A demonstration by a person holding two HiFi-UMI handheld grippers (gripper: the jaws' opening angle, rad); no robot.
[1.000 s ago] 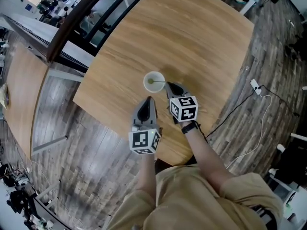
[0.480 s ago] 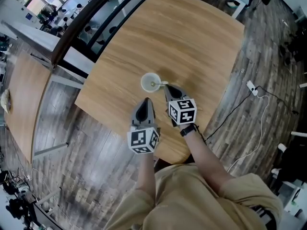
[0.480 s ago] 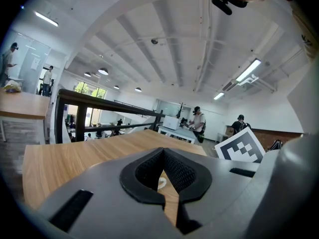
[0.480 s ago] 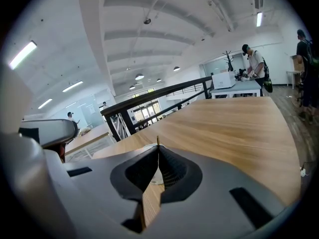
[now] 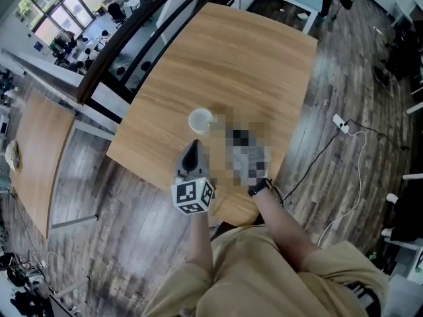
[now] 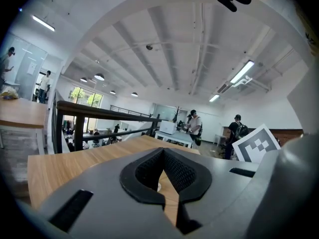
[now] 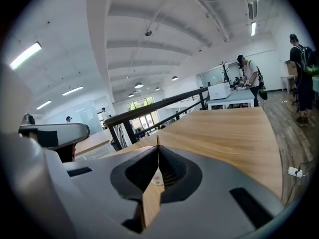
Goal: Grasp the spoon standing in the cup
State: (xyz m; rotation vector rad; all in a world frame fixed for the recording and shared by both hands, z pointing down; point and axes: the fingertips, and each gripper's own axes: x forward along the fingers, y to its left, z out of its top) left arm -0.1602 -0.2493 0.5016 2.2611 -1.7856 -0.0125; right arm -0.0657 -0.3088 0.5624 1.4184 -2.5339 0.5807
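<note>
A small white cup (image 5: 200, 119) stands on the round wooden table (image 5: 231, 58). My left gripper (image 5: 192, 148) hovers just on the near side of it, shut and holding nothing; its jaws (image 6: 162, 152) meet tip to tip. A mosaic patch covers my right gripper and the spoon in the head view. In the right gripper view my right gripper (image 7: 158, 151) is shut on the spoon, whose thin wooden handle tip (image 7: 158, 140) pokes up between the jaw tips. A pale bit of the cup (image 7: 156, 176) shows through the gap below.
A dark railing (image 5: 132, 25) runs past the table's far left side. Another wooden table (image 5: 33, 157) stands to the left. A power strip with a cable (image 5: 339, 123) lies on the plank floor to the right. Several people stand far off (image 6: 193, 126).
The right gripper's jaws have shut on the spoon handle beside the cup. The head view has shifted, so the table and cup sit a little higher and further left. The left gripper stays shut.
</note>
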